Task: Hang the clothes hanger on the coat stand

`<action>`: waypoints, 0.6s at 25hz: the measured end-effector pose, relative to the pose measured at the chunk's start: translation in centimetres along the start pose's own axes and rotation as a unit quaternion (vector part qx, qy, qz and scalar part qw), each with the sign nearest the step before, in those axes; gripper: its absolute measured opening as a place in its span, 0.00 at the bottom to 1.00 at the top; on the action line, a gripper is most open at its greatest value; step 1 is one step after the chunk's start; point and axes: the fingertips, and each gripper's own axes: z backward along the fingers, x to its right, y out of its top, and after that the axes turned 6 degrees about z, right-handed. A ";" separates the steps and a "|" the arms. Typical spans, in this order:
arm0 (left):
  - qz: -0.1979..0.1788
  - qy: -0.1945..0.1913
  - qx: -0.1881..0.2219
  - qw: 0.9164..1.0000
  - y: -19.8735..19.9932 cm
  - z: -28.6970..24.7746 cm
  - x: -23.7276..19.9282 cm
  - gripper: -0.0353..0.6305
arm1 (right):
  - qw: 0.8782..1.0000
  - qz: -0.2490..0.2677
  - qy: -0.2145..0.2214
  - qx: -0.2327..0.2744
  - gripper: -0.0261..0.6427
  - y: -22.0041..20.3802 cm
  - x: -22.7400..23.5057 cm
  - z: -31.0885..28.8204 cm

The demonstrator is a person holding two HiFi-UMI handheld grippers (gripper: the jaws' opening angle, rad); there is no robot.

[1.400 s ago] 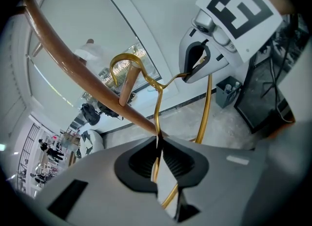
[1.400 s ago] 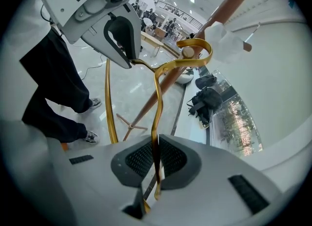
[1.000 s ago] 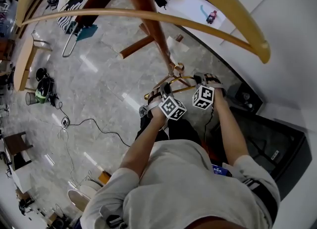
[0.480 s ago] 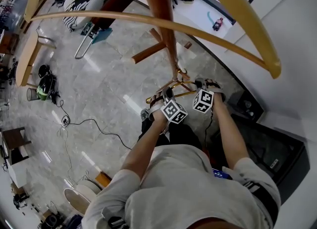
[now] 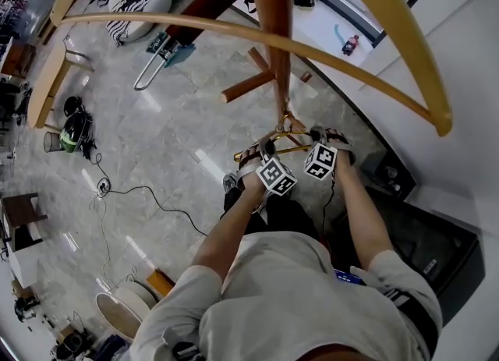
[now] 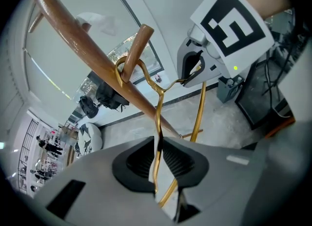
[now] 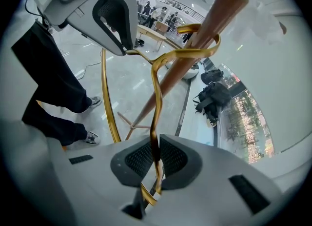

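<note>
1. Two-handed hold: left gripper [image 6: 158, 164] and right gripper [image 7: 155, 161] each pinch tight on a shoulder wire of the gold clothes hanger [image 6: 157, 113]
2. Its hook [image 6: 118, 76] sits round a coat stand peg [image 6: 138, 44]
3. Thin metal wire: likely light, stiff, slippery; best gripped at the shoulders

Clothes hanger [image 6: 158, 115]: thin gold wire, its hook looped round a short peg [image 6: 135, 49] of the coat stand [image 5: 273, 8], at 11 o'clock above the left gripper [image 6: 158, 147]. Each sloping shoulder is pinched in closed jaws, the right gripper [image 7: 156, 147] holding the other. Coat stand: upright reddish-brown wooden pole at 12 o'clock in the head view, with pale curved arms on top
</note>
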 end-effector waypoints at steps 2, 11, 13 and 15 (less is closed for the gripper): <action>0.000 -0.002 -0.003 1.000 -0.3 -0.3 0.1 0.11 | 1.000 -0.002 -0.004 -0.001 0.06 0.1 -0.1 -0.2; -0.014 0.033 -0.004 0.999 -0.2 -0.6 -1.5 0.11 | 0.999 -0.034 -0.030 0.009 0.12 0.4 0.7 0.1; -0.016 0.034 -0.007 0.999 -0.4 -0.9 -1.6 0.11 | 0.999 -0.043 -0.026 0.012 0.22 0.3 0.6 0.2; -0.016 0.033 -0.008 0.999 -0.5 -1.1 -1.5 0.11 | 0.998 -0.048 -0.028 0.016 0.25 0.2 0.5 0.3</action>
